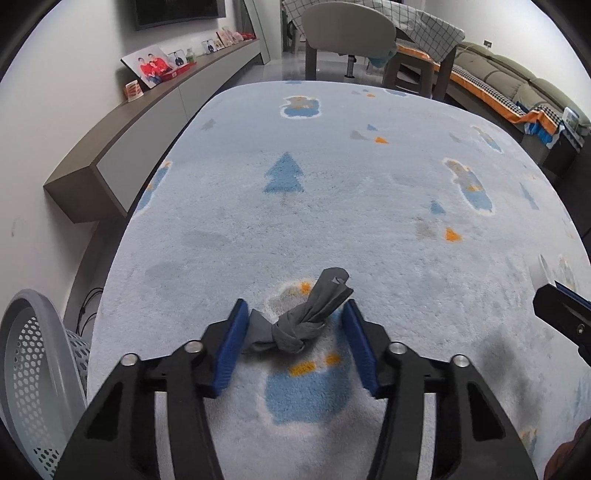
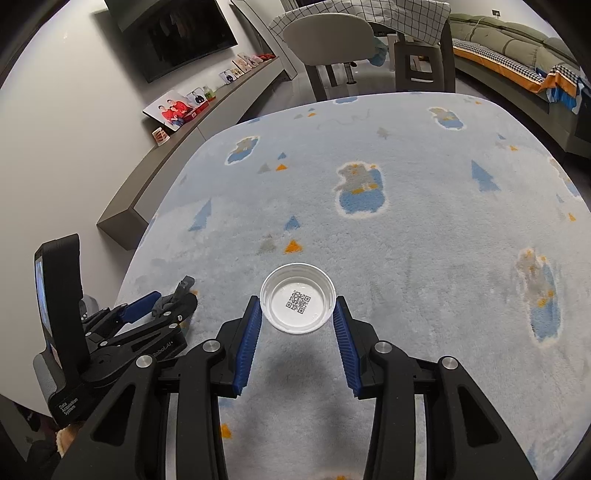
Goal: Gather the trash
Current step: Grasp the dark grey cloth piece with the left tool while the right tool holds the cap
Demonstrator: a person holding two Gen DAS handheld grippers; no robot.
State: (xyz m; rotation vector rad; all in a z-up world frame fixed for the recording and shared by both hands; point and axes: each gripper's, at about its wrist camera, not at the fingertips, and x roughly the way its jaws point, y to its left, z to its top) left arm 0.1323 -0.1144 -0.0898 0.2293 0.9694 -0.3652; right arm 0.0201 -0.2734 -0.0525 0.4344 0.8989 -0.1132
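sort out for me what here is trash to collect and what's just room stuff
Job: knotted grey bag between the open left gripper; white plastic cup between the open right gripper; perforated grey bin.
Just there: rug, photo frames, chair, sofa.

Both wrist views close above rug (image 1: 332, 192), facing forward

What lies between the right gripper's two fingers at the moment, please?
In the right wrist view, a white plastic cup with a QR code inside sits on the rug between the open right gripper's fingertips, untouched by either.
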